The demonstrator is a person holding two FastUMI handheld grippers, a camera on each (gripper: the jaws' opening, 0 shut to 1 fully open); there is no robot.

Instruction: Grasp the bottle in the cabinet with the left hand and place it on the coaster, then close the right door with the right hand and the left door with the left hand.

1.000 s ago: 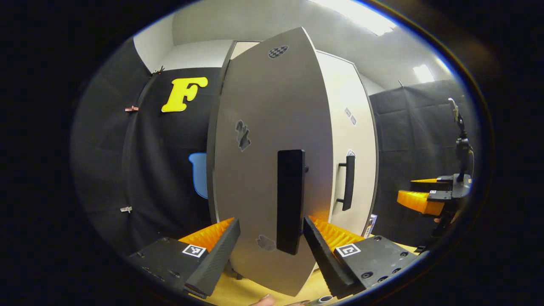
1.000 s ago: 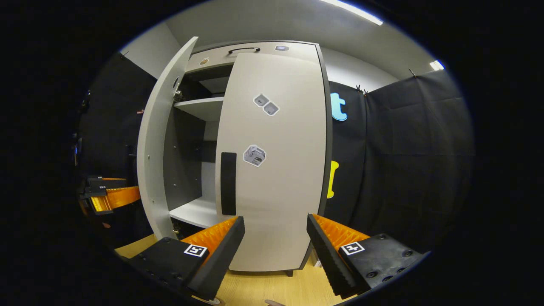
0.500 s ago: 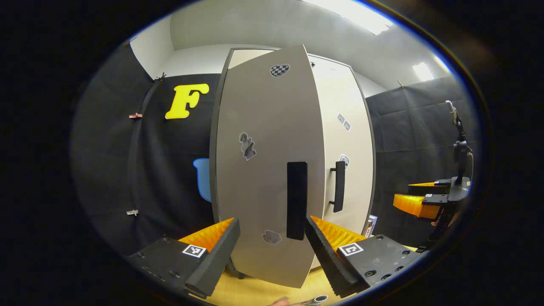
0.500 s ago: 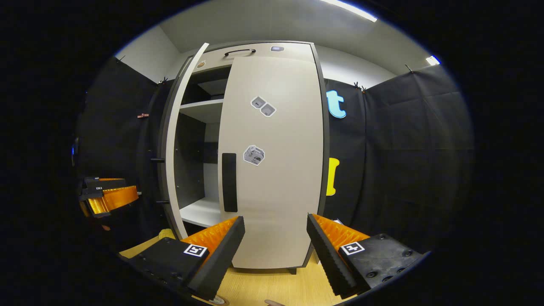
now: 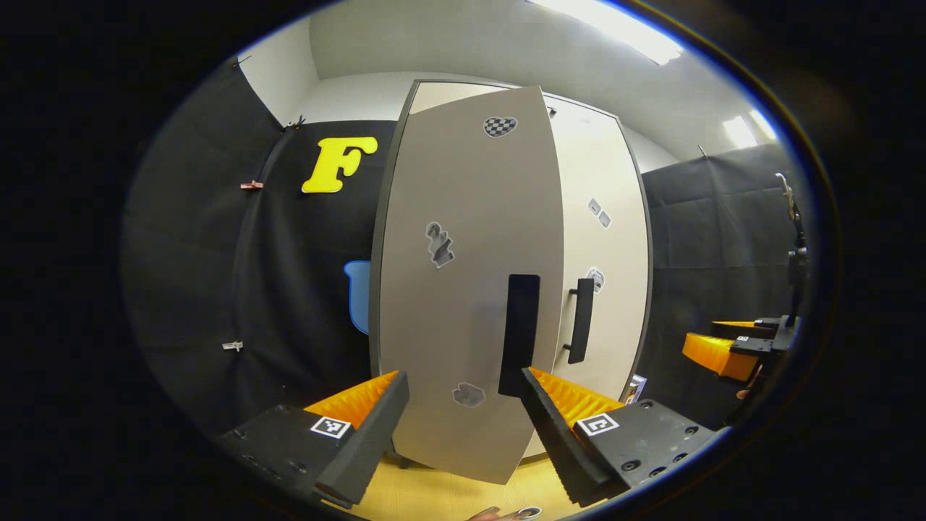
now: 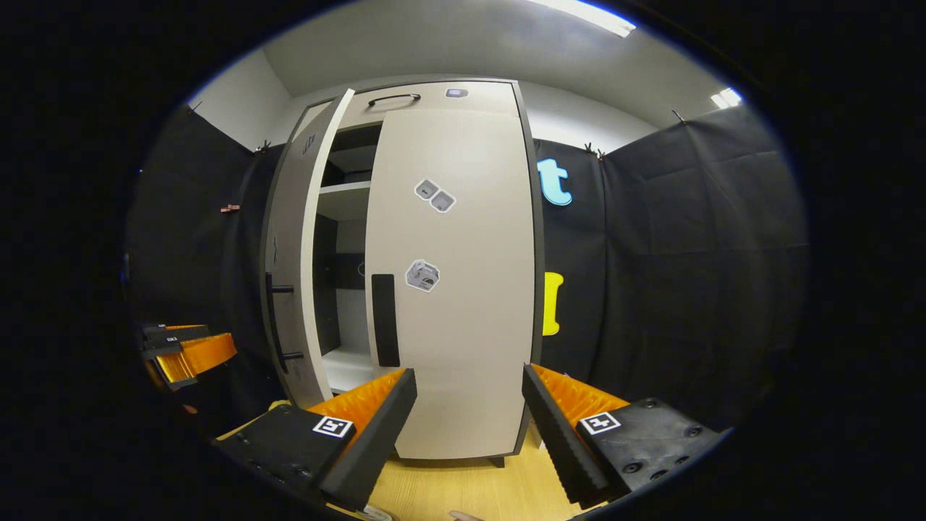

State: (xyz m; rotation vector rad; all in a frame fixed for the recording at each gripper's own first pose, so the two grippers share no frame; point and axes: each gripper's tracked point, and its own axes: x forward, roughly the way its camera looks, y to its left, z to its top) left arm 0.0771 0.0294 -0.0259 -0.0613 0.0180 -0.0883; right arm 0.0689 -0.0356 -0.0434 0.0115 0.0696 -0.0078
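The pale cabinet (image 6: 463,304) stands on a wooden top. Its right door (image 6: 470,239) lies shut, with a black handle (image 6: 384,320). The left door (image 5: 463,289) hangs a little ajar, and a narrow gap shows the shelves (image 6: 346,199) inside. My left gripper (image 5: 463,405) is open, close before the left door's outer face, its right finger (image 5: 550,427) just under the door's black handle (image 5: 521,333); I cannot tell whether it touches. My right gripper (image 6: 466,412) is open, back from the shut door. A metal rim (image 5: 528,512), perhaps the bottle's top, peeks at the bottom edge.
The right gripper (image 5: 731,351) shows far right in the left gripper view, and the left gripper (image 6: 184,351) far left in the right gripper view. A small box (image 5: 634,387) stands by the cabinet's foot. The wooden top (image 6: 463,488) runs in front.
The left door has swung further towards shut and the gap onto the shelves has narrowed. The right gripper has drawn back a little from the cabinet.
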